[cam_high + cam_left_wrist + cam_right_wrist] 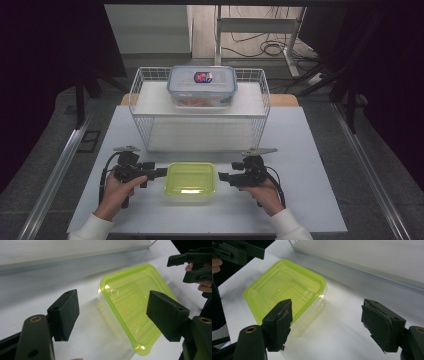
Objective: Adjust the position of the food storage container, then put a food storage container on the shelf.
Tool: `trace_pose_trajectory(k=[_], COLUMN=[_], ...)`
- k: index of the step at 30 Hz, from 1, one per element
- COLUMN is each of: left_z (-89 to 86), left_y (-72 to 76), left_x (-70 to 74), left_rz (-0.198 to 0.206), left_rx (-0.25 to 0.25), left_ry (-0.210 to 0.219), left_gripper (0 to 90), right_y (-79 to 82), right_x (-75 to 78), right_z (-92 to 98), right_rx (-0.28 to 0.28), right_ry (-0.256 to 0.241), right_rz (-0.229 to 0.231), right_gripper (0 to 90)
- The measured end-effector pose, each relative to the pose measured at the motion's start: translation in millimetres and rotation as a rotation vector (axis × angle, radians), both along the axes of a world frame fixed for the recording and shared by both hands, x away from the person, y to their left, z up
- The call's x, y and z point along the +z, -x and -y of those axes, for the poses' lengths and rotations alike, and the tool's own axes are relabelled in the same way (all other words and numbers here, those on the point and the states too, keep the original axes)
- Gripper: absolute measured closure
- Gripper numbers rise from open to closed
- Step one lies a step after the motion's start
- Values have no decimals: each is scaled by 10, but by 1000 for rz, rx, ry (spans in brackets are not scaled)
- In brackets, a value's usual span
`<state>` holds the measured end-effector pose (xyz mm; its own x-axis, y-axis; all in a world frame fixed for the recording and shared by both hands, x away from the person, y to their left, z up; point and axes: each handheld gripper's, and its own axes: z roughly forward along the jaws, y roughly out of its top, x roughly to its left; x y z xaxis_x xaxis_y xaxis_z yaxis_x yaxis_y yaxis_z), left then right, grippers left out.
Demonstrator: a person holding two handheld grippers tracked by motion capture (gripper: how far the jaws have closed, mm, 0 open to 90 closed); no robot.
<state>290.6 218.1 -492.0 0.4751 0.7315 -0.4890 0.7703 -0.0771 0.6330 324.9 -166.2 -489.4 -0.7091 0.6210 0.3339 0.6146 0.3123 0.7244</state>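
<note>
Box lid [202, 80] label [203, 77] — perhaps printed — too blurred to read.

I see a white table [310, 165] w/ a green-lidded clear container [190, 180] near its front edge & a white wire basket [142, 100] resting behind it.

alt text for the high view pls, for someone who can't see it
A person's two hands hold open grippers, the left gripper and the right gripper, on either side of a green-lidded clear container on a white table. Behind it, a white wire rack carries a blue-lidded food box.
</note>
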Motion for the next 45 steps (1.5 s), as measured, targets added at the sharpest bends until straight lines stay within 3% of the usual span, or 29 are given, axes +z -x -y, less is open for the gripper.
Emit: trace_pose_trajectory(k=[10,15,17,25,35,41,45], left_z=[-4,-6,3,64,144,121,120], left_y=[56,78,65,30,3,-15,-21], left_x=[-37,-99,-144,-208,-265,-334,-347], left_rz=[-16,-50,-81,-118,-165,-195,-201], left_rx=[15,9,5,-20,-46,-24,-44], left_ry=[31,48,59,77,114,163,175], left_gripper=[231,224,223,229,279,357,423], right_y=[17,28,31,23,9,-9,-15], right_x=[-16,-60,-88,-184,-240,-277,-294], right_z=[-51,-100,-124,-179,-210,-240,-243], right_rx=[-7,-14,-18,-9,-12,0,4], right_ry=[-45,-49,-54,-66,-97,-143,-158], right_rz=[-57,-85,-97,-133,-180,-217,-239], right_gripper=[267,285,300,337,399,472,524])
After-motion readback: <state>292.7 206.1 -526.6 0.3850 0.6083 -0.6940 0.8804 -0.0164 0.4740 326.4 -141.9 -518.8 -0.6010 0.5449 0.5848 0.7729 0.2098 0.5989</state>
